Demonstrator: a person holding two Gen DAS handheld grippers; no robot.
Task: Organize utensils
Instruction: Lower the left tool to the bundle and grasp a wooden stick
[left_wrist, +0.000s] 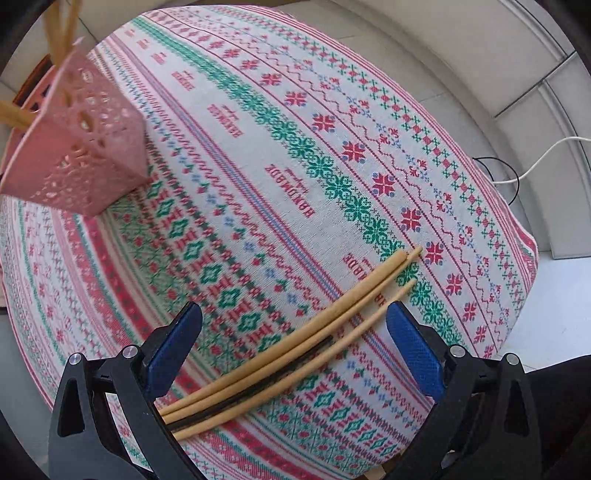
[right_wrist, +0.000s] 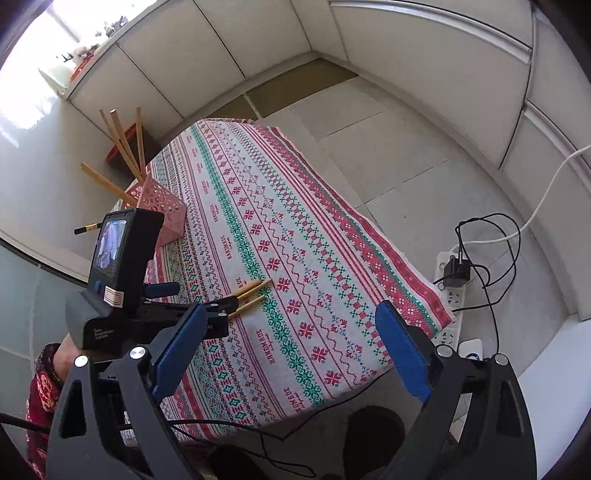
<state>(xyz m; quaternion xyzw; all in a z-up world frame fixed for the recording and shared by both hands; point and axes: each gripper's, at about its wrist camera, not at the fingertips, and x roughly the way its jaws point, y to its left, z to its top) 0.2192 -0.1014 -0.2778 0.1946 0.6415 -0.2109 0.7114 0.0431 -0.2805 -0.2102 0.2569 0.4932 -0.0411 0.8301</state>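
Left gripper (left_wrist: 293, 347) spread wide, pointing down over chopsticks (left_wrist: 314, 332) lying on patterned tablecloth (left_wrist: 258, 155), lower centre, apparently ready to pinch. Right gripper (right_wrist: 291, 354) spread, empty. Pink holder (left_wrist: 81, 155), upper left, already holds chopsticks.

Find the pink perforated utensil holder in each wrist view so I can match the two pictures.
Left wrist view: the pink utensil holder is at the upper left, on the tablecloth, with chopsticks in it.
Right wrist view: it stands left of centre, near the table's far left corner, partly behind the left claw's camera unit.
Shared landmark: the loose chopsticks lying on the patterned tablecloth.
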